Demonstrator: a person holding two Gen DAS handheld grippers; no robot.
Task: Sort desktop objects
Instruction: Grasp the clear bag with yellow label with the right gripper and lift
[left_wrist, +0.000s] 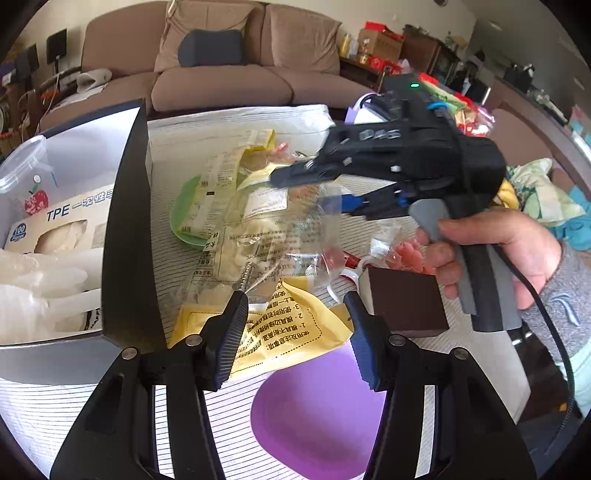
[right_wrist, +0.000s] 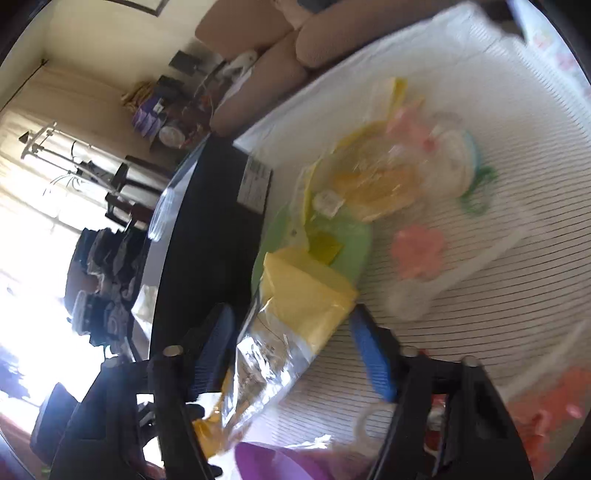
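Striped tablecloth (left_wrist: 192, 266) carries clutter while the right gripper (right_wrist: 295, 354), jaws parted, straddles a yellow-and-clear packet (right_wrist: 291, 317) pointing lengthwise away from it toward the green plate (right_wrist: 351, 243); left gripper (left_wrist: 295, 332) gapes, unladen.

both wrist views look close, down across the striped cloth (left_wrist: 221, 413).

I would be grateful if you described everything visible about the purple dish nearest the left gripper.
The purple dish is a smooth, matte, rounded shallow piece, plastic or silicone by its look, with nothing visible inside. It rests flat on the striped cloth at the table's near edge, below the open left gripper, whose fingers frame it without touching. A yellow printed packet overlaps its far rim. Its near part is cut off by the frame. The right wrist view shows a blurred purple edge.
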